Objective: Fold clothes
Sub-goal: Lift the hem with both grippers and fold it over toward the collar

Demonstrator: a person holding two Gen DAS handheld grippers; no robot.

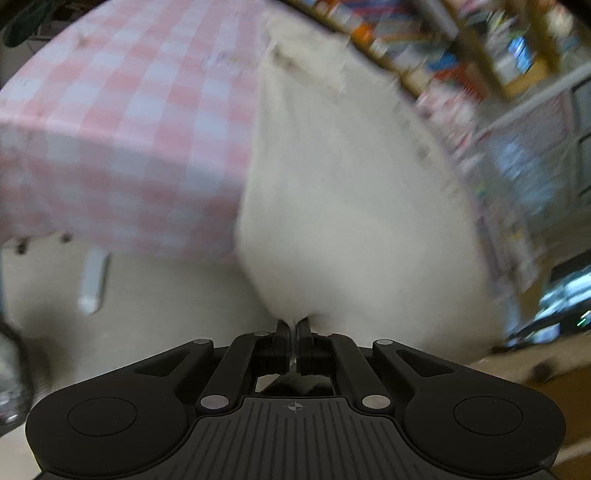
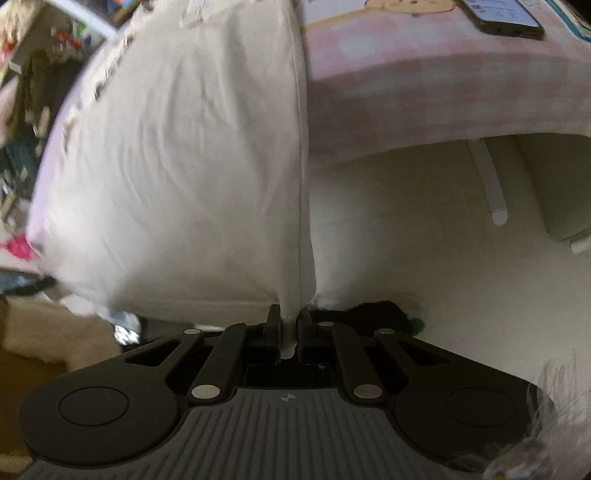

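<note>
- Tabletop [image 1: 110, 110]: covered by a pink-and-white checked cloth; its near edge overhangs a pale floor, seen from below the rim in both wrist views.
- White garment [image 1: 351, 184]: the task's thing. It lies part on the tabletop at its far end and stretches off the near edge down to both grippers, spread as a broad sheet. A straight seam or hem runs along its right edge in the right wrist view. No finished fold shows; kind of garment cannot be told.
- Left gripper [image 1: 294, 326]: closed tight on a pinch of the white garment's near edge.
- Right gripper [image 2: 290, 314]: clamped on the hemmed corner, cloth bunched between its fingers.
- Phone [image 2: 506, 16]: far right on the tabletop, apart from the garment.
- Stage, as a judgement: garment held by two near corners, drawn out. This fits either spreading it flat or lifting the edge to fold over; folding is left.
</note>
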